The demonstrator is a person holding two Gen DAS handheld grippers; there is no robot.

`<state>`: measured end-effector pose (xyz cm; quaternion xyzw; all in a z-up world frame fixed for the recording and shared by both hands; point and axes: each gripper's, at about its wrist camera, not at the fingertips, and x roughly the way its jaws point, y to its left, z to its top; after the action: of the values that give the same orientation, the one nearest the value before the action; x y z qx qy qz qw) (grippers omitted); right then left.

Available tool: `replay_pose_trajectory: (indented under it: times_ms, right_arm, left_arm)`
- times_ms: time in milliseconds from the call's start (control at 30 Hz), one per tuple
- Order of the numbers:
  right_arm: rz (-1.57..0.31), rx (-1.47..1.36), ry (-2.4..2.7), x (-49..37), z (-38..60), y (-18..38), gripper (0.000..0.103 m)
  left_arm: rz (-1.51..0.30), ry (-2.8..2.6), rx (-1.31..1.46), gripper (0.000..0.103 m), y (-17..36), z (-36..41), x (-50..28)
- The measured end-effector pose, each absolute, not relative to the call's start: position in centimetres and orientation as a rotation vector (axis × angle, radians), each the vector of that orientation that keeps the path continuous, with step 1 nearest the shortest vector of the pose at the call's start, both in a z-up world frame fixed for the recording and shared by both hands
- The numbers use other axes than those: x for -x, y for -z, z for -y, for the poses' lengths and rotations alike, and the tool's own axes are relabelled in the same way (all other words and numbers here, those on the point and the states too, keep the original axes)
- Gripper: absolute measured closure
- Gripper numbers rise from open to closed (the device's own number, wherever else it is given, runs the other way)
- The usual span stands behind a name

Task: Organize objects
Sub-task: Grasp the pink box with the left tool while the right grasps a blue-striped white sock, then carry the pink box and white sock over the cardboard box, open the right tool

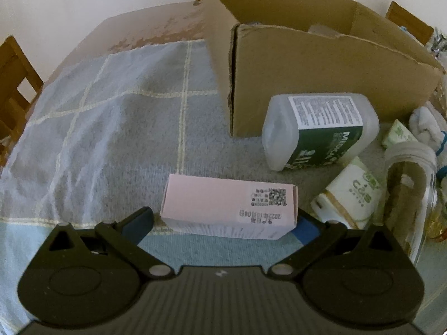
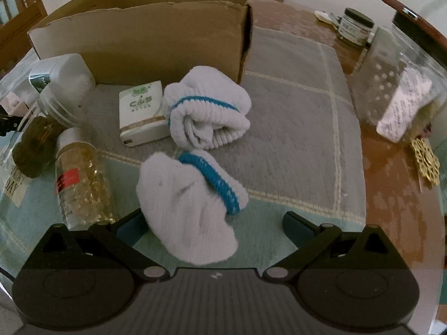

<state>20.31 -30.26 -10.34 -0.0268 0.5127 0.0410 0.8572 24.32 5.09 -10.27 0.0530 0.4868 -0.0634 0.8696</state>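
Note:
In the left wrist view a pink carton (image 1: 229, 209) lies on the cloth between the spread fingers of my left gripper (image 1: 223, 224), which is open around it. The open cardboard box (image 1: 321, 83) stands behind. In the right wrist view a white sock with a blue band (image 2: 190, 206) lies between the fingers of my open right gripper (image 2: 213, 224), nearer the left finger. A second rolled white sock (image 2: 206, 111) lies in front of the cardboard box (image 2: 145, 42).
Left wrist view: a frosted bottle with a green label (image 1: 321, 131), a tissue pack (image 1: 349, 195) and a clear jar (image 1: 410, 195) lie right of the carton. Right wrist view: a capsule bottle (image 2: 81, 184), tissue pack (image 2: 142, 111), grater (image 2: 382, 75) and dark-lidded jar (image 2: 354, 25). Chairs surround the table.

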Motion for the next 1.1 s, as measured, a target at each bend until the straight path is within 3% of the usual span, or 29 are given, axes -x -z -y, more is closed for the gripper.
replay_pose_trajectory:
  times_ms: [300, 433, 700, 1100]
  right_arm:
    - [-1.077, 0.102, -0.154, -21.1, 30.1, 10.1, 0.000]
    - [-1.073, 0.109, -0.190, -21.1, 30.1, 9.8, 0.008]
    - [-1.066, 0.108, -0.234, -21.3, 29.8, 9.5, 0.025]
    - [-1.078, 0.095, -0.274, -21.5, 30.2, 7.9, 0.030]
  left_arm:
    - [-0.993, 0.160, -0.172, 0.012, 9.8, -4.5, -24.3]
    - [-0.992, 0.167, -0.187, 0.020, 9.5, -4.6, -24.7]
    - [-1.007, 0.163, -0.192, 0.021, 9.4, -4.8, -25.6]
    - [-1.013, 0.197, -0.249, 0.022, 7.1, -4.5, -24.9]
